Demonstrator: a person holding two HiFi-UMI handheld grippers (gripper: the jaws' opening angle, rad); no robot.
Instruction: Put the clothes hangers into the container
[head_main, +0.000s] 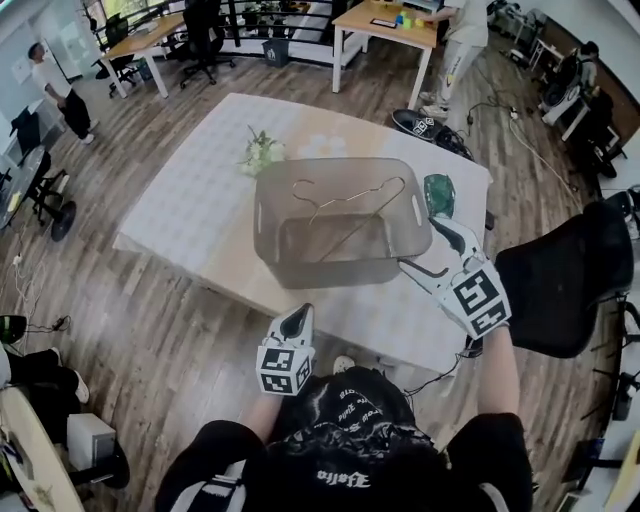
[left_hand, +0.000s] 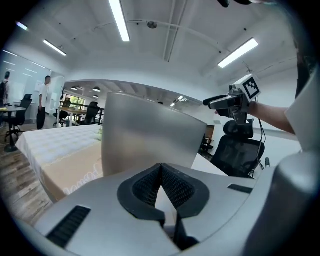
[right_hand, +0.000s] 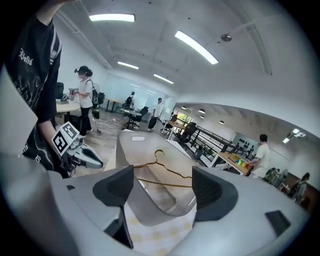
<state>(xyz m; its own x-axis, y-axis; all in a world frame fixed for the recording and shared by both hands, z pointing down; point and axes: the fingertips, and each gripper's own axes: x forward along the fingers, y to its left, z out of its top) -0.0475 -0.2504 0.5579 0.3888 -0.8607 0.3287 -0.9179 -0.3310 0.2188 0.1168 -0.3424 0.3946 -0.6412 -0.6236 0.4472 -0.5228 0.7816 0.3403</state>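
**Open office, plank floor, strip lights overhead**

In the head view, a brown wood-plank floor (head_main: 200, 110) surrounds a central table (head_main: 190, 200) covered in a pale checked cloth. A wooden desk (head_main: 140, 40) with a black office chair (head_main: 205, 40) stands at upper left. A second desk (head_main: 385, 18) stands at upper centre. A black armchair (head_main: 560, 280) fills the right edge. In the left gripper view, long strip lights (left_hand: 119, 20) cross a white ceiling (left_hand: 165, 50).

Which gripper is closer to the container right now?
Right. The right gripper hangs just off the container's near right corner, jaws apart; the left gripper sits farther off at the table's near edge, jaws together.
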